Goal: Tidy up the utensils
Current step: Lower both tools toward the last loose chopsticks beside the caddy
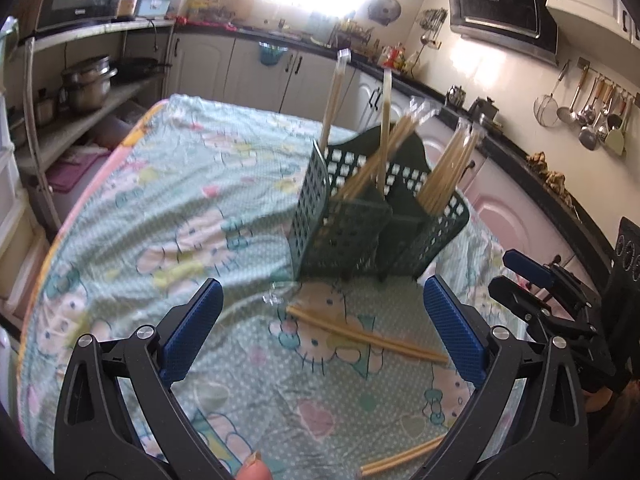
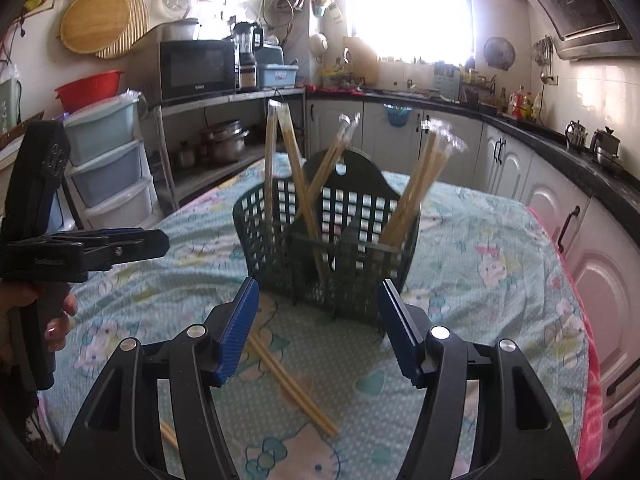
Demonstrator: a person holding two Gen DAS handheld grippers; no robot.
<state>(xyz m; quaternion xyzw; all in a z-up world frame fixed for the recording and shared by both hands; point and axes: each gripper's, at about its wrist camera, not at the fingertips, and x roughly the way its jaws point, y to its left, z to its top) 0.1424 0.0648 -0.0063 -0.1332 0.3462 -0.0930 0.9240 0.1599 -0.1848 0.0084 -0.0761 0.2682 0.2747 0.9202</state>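
the dark green holder stands upright on the cloth-covered surface, several wrapped chopstick pairs leaning in its compartments. one loose pair lies flat on the cloth just in front of it, another nearer the left camera. the left tongs hang wide above the loose pair, gripping nothing. the right tongs are also spread wide and empty, near the holder's front.

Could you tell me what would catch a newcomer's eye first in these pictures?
A dark green basket stands mid-table on the cartoon-print cloth, with wrapped chopsticks leaning out of its compartments. One loose pair lies on the cloth in front of it, between the open right tongs. The left tongs are open too.
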